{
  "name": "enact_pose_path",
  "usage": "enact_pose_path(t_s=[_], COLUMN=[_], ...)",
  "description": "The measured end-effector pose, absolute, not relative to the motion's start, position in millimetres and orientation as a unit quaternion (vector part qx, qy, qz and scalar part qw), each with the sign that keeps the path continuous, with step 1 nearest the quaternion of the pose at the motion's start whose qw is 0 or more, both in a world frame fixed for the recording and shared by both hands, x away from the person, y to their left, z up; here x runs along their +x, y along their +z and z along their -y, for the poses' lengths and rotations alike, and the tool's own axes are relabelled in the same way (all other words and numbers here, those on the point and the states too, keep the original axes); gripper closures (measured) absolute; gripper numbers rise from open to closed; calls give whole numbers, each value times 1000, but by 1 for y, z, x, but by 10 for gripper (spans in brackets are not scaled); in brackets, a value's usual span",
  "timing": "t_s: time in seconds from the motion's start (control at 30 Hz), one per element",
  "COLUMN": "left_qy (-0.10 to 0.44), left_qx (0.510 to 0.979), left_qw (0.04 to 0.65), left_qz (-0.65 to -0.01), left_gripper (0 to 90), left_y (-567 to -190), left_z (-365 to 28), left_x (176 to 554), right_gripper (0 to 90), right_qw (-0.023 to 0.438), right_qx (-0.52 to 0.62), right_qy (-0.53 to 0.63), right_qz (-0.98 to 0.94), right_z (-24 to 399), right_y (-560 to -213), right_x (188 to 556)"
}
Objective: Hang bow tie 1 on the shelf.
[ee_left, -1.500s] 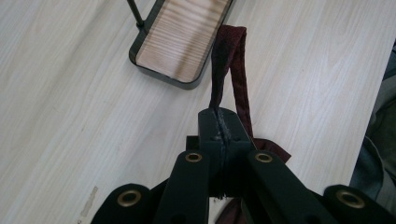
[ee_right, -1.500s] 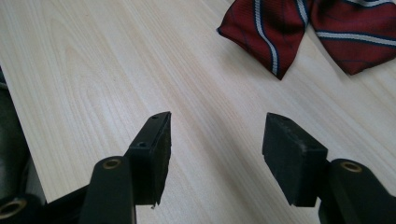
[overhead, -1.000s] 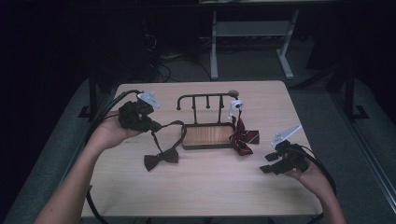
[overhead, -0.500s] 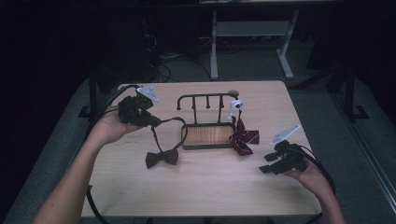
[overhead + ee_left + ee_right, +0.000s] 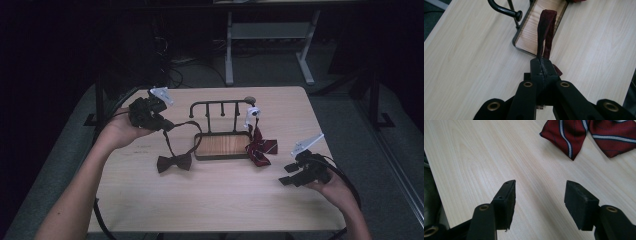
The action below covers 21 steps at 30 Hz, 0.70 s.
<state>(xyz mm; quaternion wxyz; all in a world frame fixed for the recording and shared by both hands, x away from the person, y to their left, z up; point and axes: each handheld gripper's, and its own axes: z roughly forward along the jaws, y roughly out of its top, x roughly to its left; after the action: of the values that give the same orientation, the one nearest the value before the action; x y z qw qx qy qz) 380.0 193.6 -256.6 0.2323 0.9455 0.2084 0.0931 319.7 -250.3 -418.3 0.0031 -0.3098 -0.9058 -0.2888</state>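
While table bears all, wooden rack sits just ahead of left tongs, pressed together on strap of dark bow tie, bow hanging below them. Right tongs spread, nothing between, striped bow tie lying ahead.

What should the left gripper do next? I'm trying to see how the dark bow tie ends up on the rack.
Probably carry the strap toward the nearest peg of the rack and loop it over. The left gripper is shut on the strap, while the dark bow tie lies on the table beside the rack's wooden base.
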Motion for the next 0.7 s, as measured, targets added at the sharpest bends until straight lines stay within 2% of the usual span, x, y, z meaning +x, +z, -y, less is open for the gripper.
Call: enact_pose_path(t_s=[0.7], left_qy=[102], left_qx=[940], left_qw=[229], left_qz=[-230], left_gripper=[900], left_y=[-246], left_z=[-194], left_x=[398], right_gripper=[420], right_qw=[-3], right_qx=[-305], right_qy=[-295], right_qz=[906], right_z=[251], right_y=[-413], right_x=[319])
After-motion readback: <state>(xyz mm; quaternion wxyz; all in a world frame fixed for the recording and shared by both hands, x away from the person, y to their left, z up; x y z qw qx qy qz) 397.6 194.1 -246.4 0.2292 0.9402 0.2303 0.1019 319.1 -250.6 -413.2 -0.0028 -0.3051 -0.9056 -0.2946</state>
